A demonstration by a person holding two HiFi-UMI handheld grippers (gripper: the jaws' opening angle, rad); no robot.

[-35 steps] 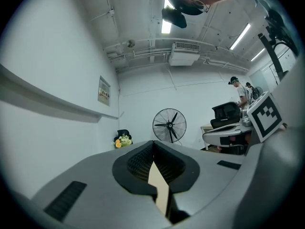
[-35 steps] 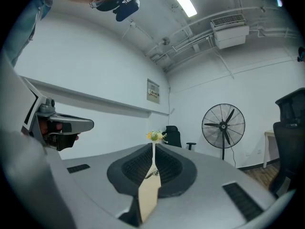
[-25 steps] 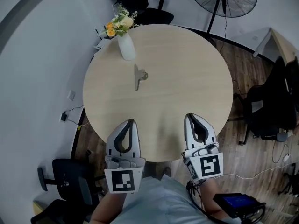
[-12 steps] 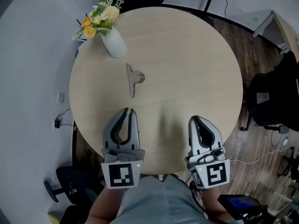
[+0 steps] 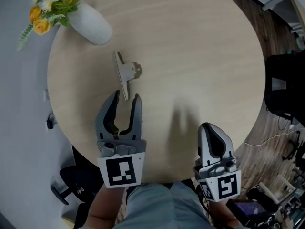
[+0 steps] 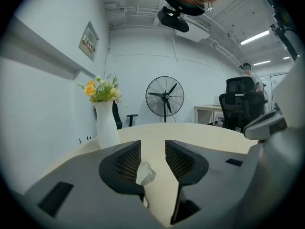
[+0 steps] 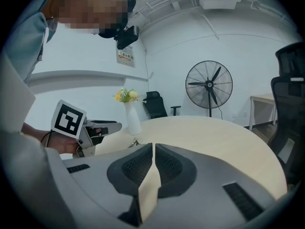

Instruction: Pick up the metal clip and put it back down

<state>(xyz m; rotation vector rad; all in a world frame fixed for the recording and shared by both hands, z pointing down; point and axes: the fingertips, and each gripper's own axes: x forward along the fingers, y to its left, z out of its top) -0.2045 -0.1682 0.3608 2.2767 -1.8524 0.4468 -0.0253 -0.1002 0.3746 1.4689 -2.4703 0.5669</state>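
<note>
The metal clip (image 5: 125, 73) lies flat on the round wooden table (image 5: 200, 56), its long blade pointing toward me. My left gripper (image 5: 126, 98) hovers just short of the clip's near end, and its jaws are opening with nothing pressed between them. In the left gripper view the clip (image 6: 145, 174) shows in the gap ahead of the left gripper (image 6: 152, 162). Near the table's front edge my right gripper (image 5: 213, 133) sits shut and empty; the right gripper view shows its jaws together, with the left gripper (image 7: 90, 130) beside the clip (image 7: 134, 143).
A white vase with yellow and orange flowers (image 5: 88, 18) stands at the table's far left, just beyond the clip. A standing fan (image 6: 165, 97) and black office chairs (image 6: 242, 101) are behind the table. Wooden floor and cables (image 5: 281, 128) lie to the right.
The left gripper has moved forward to the clip's near end and its jaws have gone from shut to apart. The head view has dropped closer over the table. The right gripper stays shut.
</note>
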